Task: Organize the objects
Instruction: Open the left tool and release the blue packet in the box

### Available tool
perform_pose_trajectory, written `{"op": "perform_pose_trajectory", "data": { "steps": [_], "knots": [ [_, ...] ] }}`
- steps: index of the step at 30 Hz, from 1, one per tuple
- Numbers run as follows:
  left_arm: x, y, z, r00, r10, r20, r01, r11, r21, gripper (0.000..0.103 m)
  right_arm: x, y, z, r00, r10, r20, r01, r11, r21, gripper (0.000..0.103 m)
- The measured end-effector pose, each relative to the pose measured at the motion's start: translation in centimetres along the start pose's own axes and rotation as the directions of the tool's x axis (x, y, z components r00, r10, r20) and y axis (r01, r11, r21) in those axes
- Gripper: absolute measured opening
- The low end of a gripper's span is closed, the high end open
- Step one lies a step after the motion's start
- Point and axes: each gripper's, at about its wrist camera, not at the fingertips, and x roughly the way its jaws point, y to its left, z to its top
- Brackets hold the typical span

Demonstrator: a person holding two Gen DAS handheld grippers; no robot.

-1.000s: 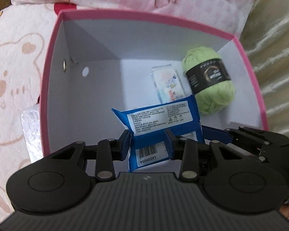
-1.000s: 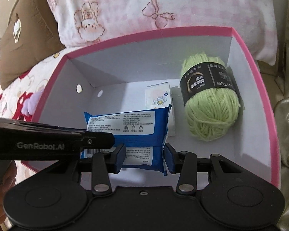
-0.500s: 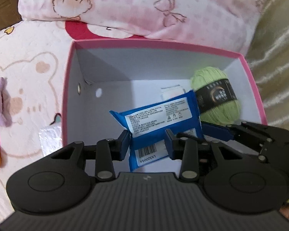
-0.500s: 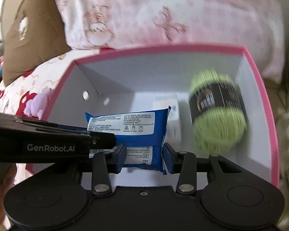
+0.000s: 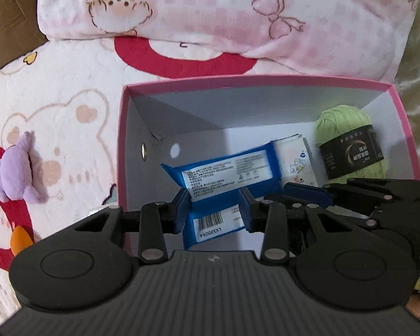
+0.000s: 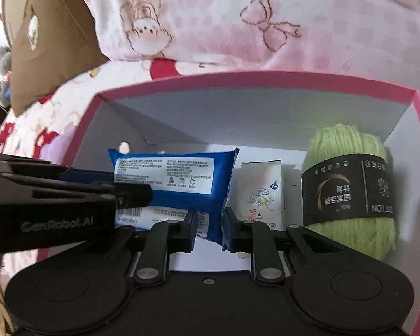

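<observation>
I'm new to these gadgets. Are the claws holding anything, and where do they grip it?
Both grip the blue packet: the left claw by its barcode end, the right claw by a lower corner.

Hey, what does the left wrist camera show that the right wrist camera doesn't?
Only the left wrist view shows the purple plush toy lying on the bedspread outside the box, an orange object near it, and the barcode end of the blue wipes pack. Only the right wrist view shows the brown cushion and the yarn label's "COTTON" lettering. Both show the pink box, the green yarn ball, the small tissue pack, the pink pillow, and the other gripper alongside.
</observation>
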Motion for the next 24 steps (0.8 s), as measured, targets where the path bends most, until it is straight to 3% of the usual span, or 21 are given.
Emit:
{"op": "perform_pose_trajectory", "data": {
  "steps": [4, 7, 18, 22, 24],
  "knots": [
    [0.6, -0.5, -0.3, 1.000, -0.019, 0.019, 0.019, 1.000, -0.005, 0.032, 0.4, 0.0, 0.0, 1.000, -0.010, -0.006, 0.010, 1.000, 0.025, 0.013],
    [0.6, -0.8, -0.7, 0.998, -0.035, 0.043, 0.035, 0.999, -0.001, 0.033, 0.1, 0.1, -0.2, 0.998, -0.063, 0.014, 0.063, 0.998, 0.014, 0.013],
    [-4.1, -0.1, -3.4, 0.982, -0.175, 0.069, 0.171, 0.984, 0.053, 0.037, -5.6, 2.8, -3.7, 0.992, -0.043, 0.119, 0.046, 0.999, -0.028, 0.017],
    [-6.3, 0.3, -4.6, 0.982, -0.185, 0.031, 0.181, 0.979, 0.096, 0.042, -7.2, 4.4, -5.3, 0.990, -0.091, 0.108, 0.095, 0.995, -0.033, 0.038],
    [-7.3, 0.5, -5.2, 0.982, -0.188, 0.032, 0.184, 0.977, 0.110, 0.043, -8.0, 5.1, -6.1, 0.986, -0.127, 0.107, 0.132, 0.990, -0.040, 0.038]
  ]
}}
